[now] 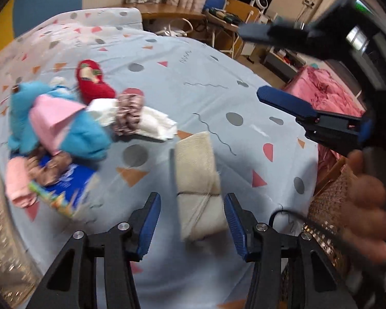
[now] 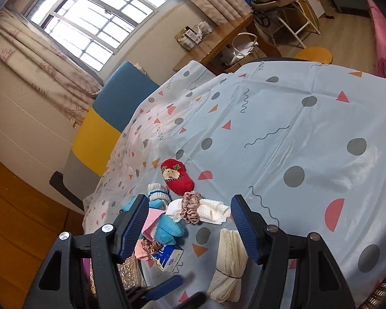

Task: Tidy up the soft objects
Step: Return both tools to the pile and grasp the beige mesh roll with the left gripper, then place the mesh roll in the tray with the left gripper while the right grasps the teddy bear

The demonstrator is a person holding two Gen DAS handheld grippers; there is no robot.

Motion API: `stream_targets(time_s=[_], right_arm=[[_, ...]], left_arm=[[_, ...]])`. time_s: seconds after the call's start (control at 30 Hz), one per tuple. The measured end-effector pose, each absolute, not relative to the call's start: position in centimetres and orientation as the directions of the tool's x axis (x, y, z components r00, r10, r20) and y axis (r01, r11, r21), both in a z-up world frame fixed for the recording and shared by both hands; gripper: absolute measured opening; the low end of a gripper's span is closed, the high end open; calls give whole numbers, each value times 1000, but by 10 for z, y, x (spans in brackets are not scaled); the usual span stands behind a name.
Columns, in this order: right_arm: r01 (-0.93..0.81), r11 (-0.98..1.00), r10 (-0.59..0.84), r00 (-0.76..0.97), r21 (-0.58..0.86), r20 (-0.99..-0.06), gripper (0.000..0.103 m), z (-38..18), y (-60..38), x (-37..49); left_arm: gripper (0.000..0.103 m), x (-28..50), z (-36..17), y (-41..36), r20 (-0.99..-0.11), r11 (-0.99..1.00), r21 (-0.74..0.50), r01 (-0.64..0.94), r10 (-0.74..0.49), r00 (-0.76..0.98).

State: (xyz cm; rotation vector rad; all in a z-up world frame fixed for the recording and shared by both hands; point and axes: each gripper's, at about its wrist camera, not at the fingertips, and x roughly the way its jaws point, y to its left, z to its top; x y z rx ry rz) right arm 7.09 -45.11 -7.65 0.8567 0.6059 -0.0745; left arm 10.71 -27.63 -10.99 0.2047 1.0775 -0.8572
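Observation:
A cream rolled cloth tied with string (image 1: 199,180) lies on the table just ahead of my open, empty left gripper (image 1: 191,221); it also shows in the right wrist view (image 2: 229,260). My right gripper (image 2: 189,228) is open and empty, held above the table; it shows at the upper right of the left wrist view (image 1: 252,61). A pile of soft things lies to the left: a red sock (image 1: 94,82), a blue plush (image 1: 87,136), a pink cloth (image 1: 51,118), a white cloth with a scrunchie (image 1: 131,114).
A blue tissue pack (image 1: 64,182) and a pink towel (image 1: 18,182) lie at the pile's near edge. The patterned light-blue tablecloth (image 2: 308,139) covers the round table. A woven basket (image 1: 329,206) sits at the right edge. Chairs and a desk stand behind.

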Motion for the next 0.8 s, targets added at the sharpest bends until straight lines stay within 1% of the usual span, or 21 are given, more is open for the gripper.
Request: stream_targets(time_s=[0.17, 0.2, 0.23, 0.27, 0.5, 0.53, 0.63, 0.73, 0.8], right_arm=[[295, 661, 186, 826, 690, -533, 67, -78, -451, 73], [296, 661, 186, 826, 690, -532, 67, -78, -452, 73], [295, 660, 186, 826, 690, -532, 67, -79, -452, 72], [296, 661, 186, 825, 689, -533, 67, -78, -452, 73], [313, 664, 187, 809, 679, -556, 67, -81, -451, 76], [316, 666, 201, 797, 676, -570, 67, -83, -450, 79], [331, 715, 230, 721, 616, -654, 67, -88, -440, 96], [280, 807, 254, 630, 520, -734, 67, -91, -415, 121], [202, 872, 257, 586, 446, -768, 67, -89, -391, 140]], left_arm=[[52, 115, -132, -296, -870, 687, -212, 695, -457, 186], [49, 115, -138, -296, -875, 690, -212, 692, -449, 179], [42, 113, -137, -295, -871, 689, -195, 698, -449, 200], [42, 109, -136, -293, -868, 684, -173, 709, -446, 218], [42, 82, -133, -247, -839, 684, -156, 712, -472, 269], [42, 81, -135, -243, -839, 684, -161, 711, -475, 267], [42, 77, -136, -220, -836, 698, -162, 697, -473, 279], [42, 72, -135, -198, -833, 717, -169, 677, -470, 290], [42, 69, -134, -183, -831, 727, -171, 665, -469, 299]])
